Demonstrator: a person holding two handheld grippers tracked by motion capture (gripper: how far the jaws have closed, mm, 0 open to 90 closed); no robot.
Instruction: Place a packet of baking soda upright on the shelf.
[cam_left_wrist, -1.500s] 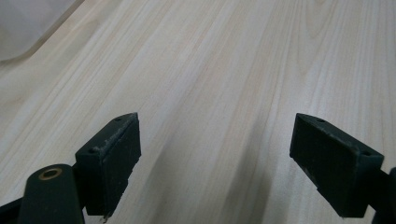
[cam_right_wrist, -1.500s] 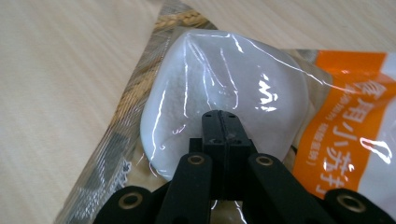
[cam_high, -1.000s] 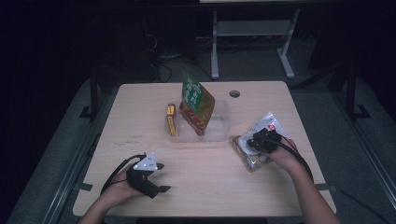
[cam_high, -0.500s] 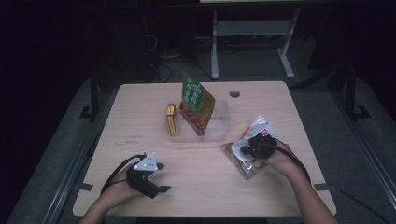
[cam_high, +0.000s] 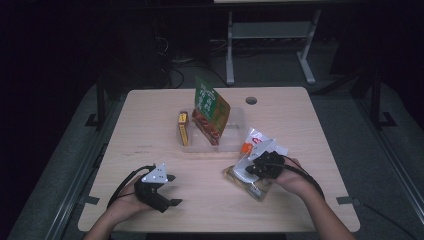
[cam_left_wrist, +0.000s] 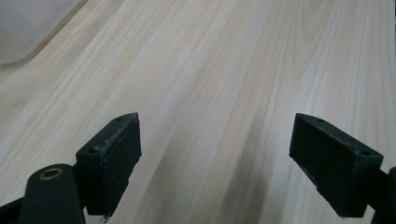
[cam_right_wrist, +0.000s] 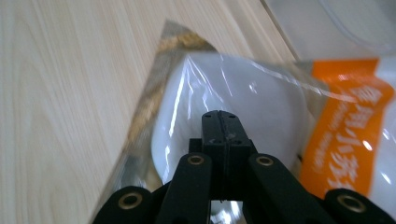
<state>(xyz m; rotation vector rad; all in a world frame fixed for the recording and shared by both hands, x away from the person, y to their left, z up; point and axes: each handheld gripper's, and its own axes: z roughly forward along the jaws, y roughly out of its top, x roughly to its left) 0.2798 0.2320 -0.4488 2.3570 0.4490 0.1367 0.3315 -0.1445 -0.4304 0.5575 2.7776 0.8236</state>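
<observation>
High view. The right tongs (cam_high: 256, 169), held in the person's right hand (cam_high: 292, 179), rest on a clear plastic snack bag (cam_high: 252, 162) that lies flat on the pale wooden counter (cam_high: 150, 130). The bag reaches out on both sides of the tongs: its white and orange printed end lies just beyond them, its brownish end just short of them. Well beyond the tongs and to their left stands a shallow clear tray (cam_high: 235, 131), with a green and red packet (cam_high: 210, 110) leaning upright inside it and a narrow yellow box (cam_high: 183, 129) just beside its left wall. The left tongs (cam_high: 170, 190), black with a grey three-cornered plate on top, lie well apart from the bag, near the counter's front edge in the left hand (cam_high: 131, 200).

Left gripper view. The left tongs (cam_left_wrist: 215, 158) stand spread wide, with bare straight-grained wood between the two blunt black blocks and nothing held.

Right gripper view. The right tongs (cam_right_wrist: 221, 122) are pressed together, tips on the glossy, crinkled film of the snack bag (cam_right_wrist: 261, 98). Whether they pinch a fold of film cannot be told. A smooth white rounded mass shows under the film; an orange printed band lies right of the tips, a brown strip left.
</observation>
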